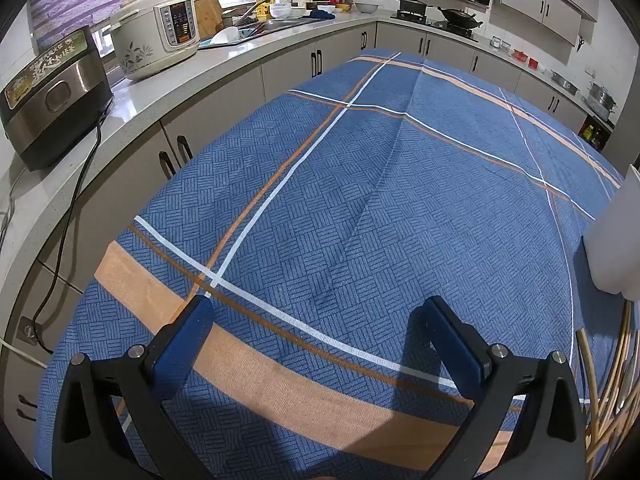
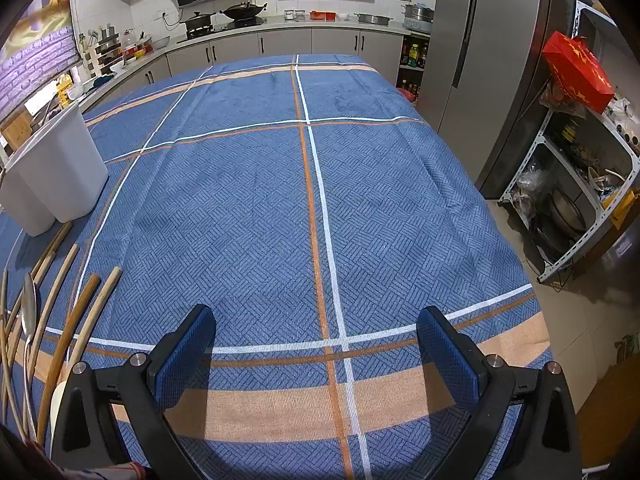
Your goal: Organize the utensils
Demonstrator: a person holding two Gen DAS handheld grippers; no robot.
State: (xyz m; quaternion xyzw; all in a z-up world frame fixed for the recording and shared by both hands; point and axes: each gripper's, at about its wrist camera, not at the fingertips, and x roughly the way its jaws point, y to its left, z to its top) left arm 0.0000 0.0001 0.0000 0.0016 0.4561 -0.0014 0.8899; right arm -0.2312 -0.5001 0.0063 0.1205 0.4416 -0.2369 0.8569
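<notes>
Several wooden-handled utensils [image 2: 76, 320] and a metal spoon [image 2: 29, 308] lie loose on the blue checked tablecloth [image 2: 260, 208], at the left edge of the right wrist view. The same utensils [image 1: 612, 392] show at the right edge of the left wrist view. A white two-part holder [image 2: 56, 168] stands just beyond them; its side, the white holder [image 1: 616, 236], also shows in the left view. My left gripper [image 1: 316, 320] hovers open over bare cloth, left of the utensils. My right gripper [image 2: 316, 328] hovers open over bare cloth, right of them. Nothing is between either pair of jaws.
A counter [image 1: 132, 96] runs along the table's left side with a black appliance [image 1: 52, 96], a rice cooker [image 1: 156, 32] and a sink. A stove with pans [image 2: 224, 16] is at the back. A fridge [image 2: 480, 60] and a metal shelf [image 2: 568, 200] stand to the right.
</notes>
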